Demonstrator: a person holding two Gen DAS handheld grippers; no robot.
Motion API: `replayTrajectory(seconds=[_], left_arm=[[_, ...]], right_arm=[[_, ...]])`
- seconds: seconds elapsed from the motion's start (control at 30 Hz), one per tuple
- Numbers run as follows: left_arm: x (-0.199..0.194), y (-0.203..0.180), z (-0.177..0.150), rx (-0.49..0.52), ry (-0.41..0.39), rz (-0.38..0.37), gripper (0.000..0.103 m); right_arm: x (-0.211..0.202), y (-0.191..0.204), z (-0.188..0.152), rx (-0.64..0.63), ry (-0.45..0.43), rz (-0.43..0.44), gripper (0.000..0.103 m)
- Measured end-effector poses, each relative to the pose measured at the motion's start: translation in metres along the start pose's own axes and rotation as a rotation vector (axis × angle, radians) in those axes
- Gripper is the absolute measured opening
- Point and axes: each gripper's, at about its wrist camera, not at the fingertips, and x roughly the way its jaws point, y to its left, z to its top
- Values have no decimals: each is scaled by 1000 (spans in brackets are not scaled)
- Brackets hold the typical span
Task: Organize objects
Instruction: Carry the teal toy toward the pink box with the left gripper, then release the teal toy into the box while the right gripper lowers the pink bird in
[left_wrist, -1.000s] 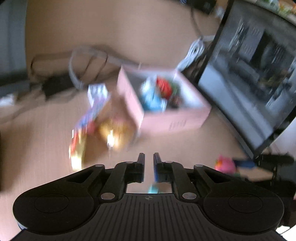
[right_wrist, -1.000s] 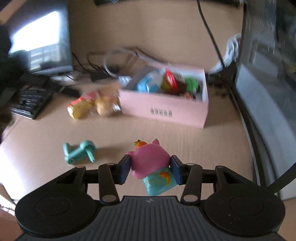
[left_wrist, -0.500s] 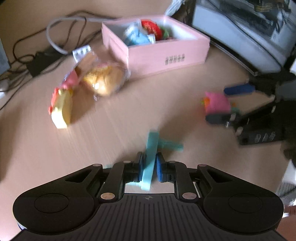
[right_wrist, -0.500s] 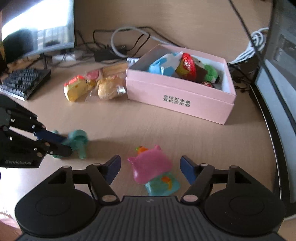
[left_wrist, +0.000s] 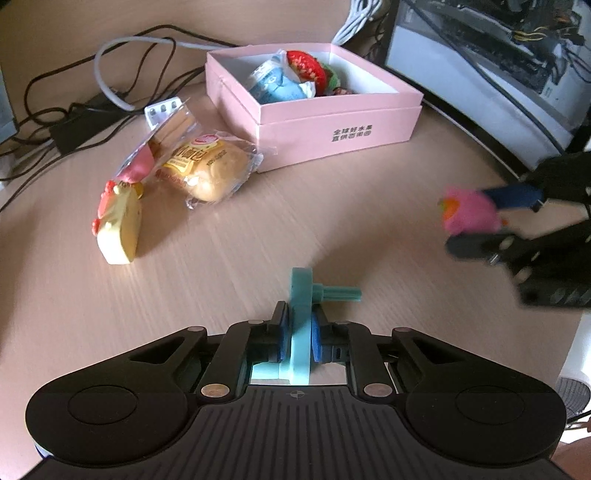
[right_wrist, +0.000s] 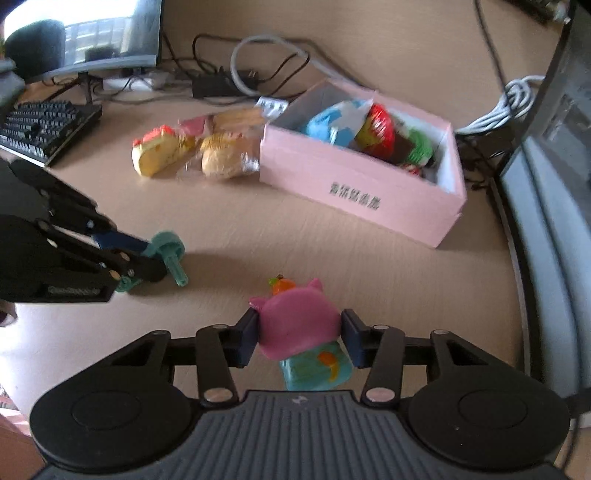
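The left gripper has its jaws nearly shut on the thin flat body of a teal plastic toy, which stands on edge between the blue pads with a peg sticking out to the right; the grip takes only a narrow slab, so the toy could pivot or slide out if it is swung quickly toward the box. The right gripper has its jaws about half open and pressed against both sides of a pink pig toy that sits on a blue-green base; the pads meet the rounded head rather than the base, so a hard squeeze or a jerk might pop it upward and free. Whether either toy is clear of the counter is hard to judge from these views. Farther out lies the pink box, open and already crowded with wrapped snacks and toys, so a careless drop could bounce off the heap or land on the rim. To its left, just beside its wall, rest a packaged bun and a yellow chicken toy, both not yet put away.
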Motion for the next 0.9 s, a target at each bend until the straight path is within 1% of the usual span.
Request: replayTrajectory(seconds=[0.03, 0.07, 0.13, 0.2, 0.27, 0.33, 0.4, 0.47, 0.53, 0.57, 0.6, 0.63, 0.67, 0.7, 0.73, 0.77, 0.83, 0.9], left_arm=[[1, 2, -1, 0, -12, -14, 14], [0, 4, -2, -12, -9, -23, 14], [-6, 9, 3, -62, -5, -73, 14], [-20, 14, 18, -105, -50, -118, 14], [-40, 20, 47, -155, -123, -159, 14], [-62, 24, 86, -178, -220, -196, 14], [-79, 23, 124, -155, -310, -190, 14], [-87, 20, 164, -137, -375, -174, 14], [-83, 19, 198, -139, -423, -139, 14], [-74, 21, 215, -155, -438, -123, 14], [-62, 25, 228, -184, -439, -124, 15], [-50, 31, 239, -223, -442, -142, 17], [-36, 38, 247, -262, -451, -176, 18], [-25, 42, 251, -275, -454, -201, 18], [-13, 47, 255, -272, -438, -214, 18], [-3, 47, 258, -264, -406, -194, 18], [3, 43, 253, -278, -398, -140, 18], [4, 44, 241, -321, -411, -141, 18]], right_arm=[[-6, -2, 2, 4, -12, -7, 47], [-13, -6, 3, 14, -26, -19, 47], [-27, -15, 5, 64, -47, -40, 47], [-42, -26, 8, 117, -72, -37, 47], [-55, -32, 11, 131, -109, -57, 47], [-66, -38, 13, 151, -149, -70, 47], [-74, -44, 15, 181, -178, -69, 47], [-77, -49, 16, 190, -198, -66, 47], [-76, -52, 17, 194, -207, -58, 47], [-75, -54, 17, 197, -209, -54, 47], [-73, -56, 17, 198, -210, -48, 47], [-72, -58, 17, 197, -211, -41, 47], [-72, -59, 15, 194, -214, -39, 47], [-72, -61, 15, 189, -221, -41, 47], [-72, -63, 14, 188, -229, -41, 47], [-71, -67, 13, 196, -236, -36, 47], [-68, -75, 11, 225, -241, -23, 47], [-61, -84, 11, 254, -237, -1, 47]])
